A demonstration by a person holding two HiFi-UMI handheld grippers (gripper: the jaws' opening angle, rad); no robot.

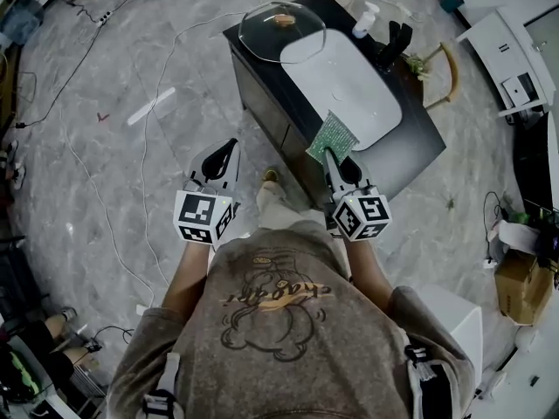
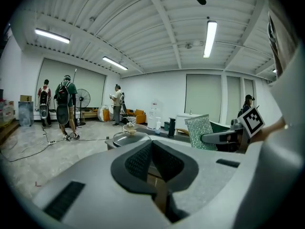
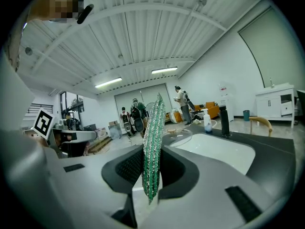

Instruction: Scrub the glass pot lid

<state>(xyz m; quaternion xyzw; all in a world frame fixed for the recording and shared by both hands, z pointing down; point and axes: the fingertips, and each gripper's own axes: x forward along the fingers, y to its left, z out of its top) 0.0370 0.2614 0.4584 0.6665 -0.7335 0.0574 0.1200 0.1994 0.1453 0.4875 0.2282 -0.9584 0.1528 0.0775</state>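
While right tool [image 1: 332,157] pinches sponge [image 1: 333,135], left tool [image 1: 230,149] closed, level

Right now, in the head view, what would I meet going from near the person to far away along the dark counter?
right claw → the green sponge it pinches → white sink → glass pot lid

I see a grey marbled floor [image 1: 113,85] with loose cables [image 1: 142,199] trailing across it. A dark counter [image 1: 428,142] carries a white basin [image 1: 349,85]. A wooden chair [image 1: 447,68] and a white cabinet [image 1: 507,55] stand just beyond it, and a cardboard box [image 1: 522,288] sits at right. The white ribbed ceiling [image 2: 157,32] has its tube lights [image 2: 208,38] on. The walls are white, with pale shaded panels [image 2: 202,97] at the back. Far off are a standing fan [image 2: 83,100], an orange sofa [image 2: 139,114] and a few people [image 2: 64,109].
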